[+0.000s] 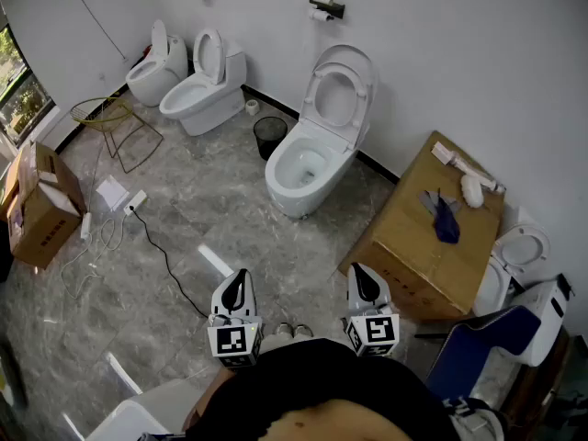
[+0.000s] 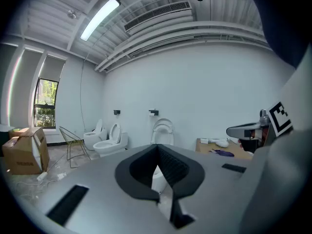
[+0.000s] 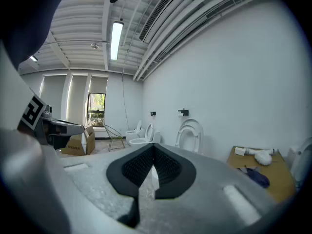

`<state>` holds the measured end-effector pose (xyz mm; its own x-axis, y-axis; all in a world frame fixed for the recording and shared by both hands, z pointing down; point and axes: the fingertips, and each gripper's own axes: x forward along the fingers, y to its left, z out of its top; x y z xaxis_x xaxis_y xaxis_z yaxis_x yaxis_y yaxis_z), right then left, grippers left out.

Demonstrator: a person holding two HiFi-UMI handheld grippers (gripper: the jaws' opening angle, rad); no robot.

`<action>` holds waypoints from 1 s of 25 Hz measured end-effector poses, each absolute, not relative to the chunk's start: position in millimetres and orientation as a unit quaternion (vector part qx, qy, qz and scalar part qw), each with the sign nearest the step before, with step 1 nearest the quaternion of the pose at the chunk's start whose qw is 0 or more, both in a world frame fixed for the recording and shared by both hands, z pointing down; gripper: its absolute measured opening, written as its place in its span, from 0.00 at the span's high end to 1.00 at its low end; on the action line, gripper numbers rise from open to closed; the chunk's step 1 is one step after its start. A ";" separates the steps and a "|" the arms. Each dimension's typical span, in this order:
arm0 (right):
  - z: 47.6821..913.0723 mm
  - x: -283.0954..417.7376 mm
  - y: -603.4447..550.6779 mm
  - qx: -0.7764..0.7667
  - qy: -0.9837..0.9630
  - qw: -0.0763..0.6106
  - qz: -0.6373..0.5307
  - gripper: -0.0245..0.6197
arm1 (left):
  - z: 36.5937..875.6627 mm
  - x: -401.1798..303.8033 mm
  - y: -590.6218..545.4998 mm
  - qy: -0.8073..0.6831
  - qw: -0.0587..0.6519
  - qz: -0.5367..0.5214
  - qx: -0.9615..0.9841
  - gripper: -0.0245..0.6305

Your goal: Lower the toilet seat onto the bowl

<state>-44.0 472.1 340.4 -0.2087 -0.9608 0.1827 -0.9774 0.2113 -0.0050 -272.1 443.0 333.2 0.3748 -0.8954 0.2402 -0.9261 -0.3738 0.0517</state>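
Cartons and clutter are sitting at my far left: a cardboard box [image 1: 37,209] and a wire chair [image 1: 118,125], then two spare toilets [image 1: 197,90] along the wall, none of which I am dealing with. Nearer me, I am holding my left gripper [image 1: 239,283] low in front of my body, its jaws pressed together on nothing. Past a small black bin [image 1: 269,136], the toilet I am after is standing against the wall, well apart from both grippers. Its bowl [image 1: 303,168] is lying open and the toilet seat [image 1: 336,95] is standing upright, leaning back on the lid. I am carrying my right gripper [image 1: 363,281] beside the left one, likewise clamped shut and empty, aimed roughly toward that seat. Off to the right a large brown carton [image 1: 432,223] is resting by the wall. I am judging that the lowering has not begun and that I am only at the approach. Next I am needing to walk in, reach the seat's top rim with a gripper, tip it forward off the lid, and ease it down so it does not slam onto the bowl.
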 end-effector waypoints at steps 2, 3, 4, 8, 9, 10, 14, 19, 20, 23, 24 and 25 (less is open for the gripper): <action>342.1 -42.6 474.0 0.624 -0.776 0.071 0.062 0.96 | 331.5 -268.0 443.8 -0.549 0.083 0.070 0.829 0.96; 343.0 -41.6 474.5 0.624 -0.775 0.073 0.064 0.96 | 331.2 -266.8 443.8 -0.549 0.081 0.065 0.830 0.96; 344.1 -40.3 474.7 0.626 -0.774 0.076 0.066 0.96 | 331.6 -266.0 443.4 -0.548 0.079 0.063 0.830 0.96; 348.1 -39.8 475.0 0.627 -0.771 0.085 0.072 0.96 | 334.5 -267.3 442.9 -0.551 0.085 0.061 0.828 0.96; 349.5 -39.8 475.3 0.628 -0.770 0.086 0.073 0.96 | 335.0 -268.6 443.3 -0.553 0.087 0.063 0.826 0.96; 350.6 -39.9 475.4 0.628 -0.770 0.087 0.074 0.96 | 335.4 -269.9 444.0 -0.555 0.090 0.069 0.824 0.96; 347.2 -44.1 472.6 0.615 -0.782 0.060 0.078 0.96 | 335.1 -270.9 444.2 -0.560 0.094 0.077 0.819 0.96; 341.1 -49.5 469.6 0.601 -0.795 0.045 0.072 0.86 | 328.5 -267.0 440.7 -0.553 0.095 0.058 0.826 0.88; 341.0 -49.8 469.2 0.600 -0.795 0.046 0.071 0.80 | 329.2 -266.2 440.1 -0.550 0.097 0.061 0.827 0.70; 342.1 -48.4 468.0 0.603 -0.793 0.049 0.071 0.54 | 333.7 -264.8 439.0 -0.545 0.082 0.058 0.832 0.44; 342.3 -46.8 467.5 0.607 -0.790 0.049 0.071 0.48 | 334.5 -265.5 439.0 -0.545 0.077 0.057 0.833 0.42; 342.5 -44.7 466.8 0.613 -0.786 0.051 0.070 0.39 | 334.9 -266.8 438.9 -0.546 0.074 0.056 0.833 0.38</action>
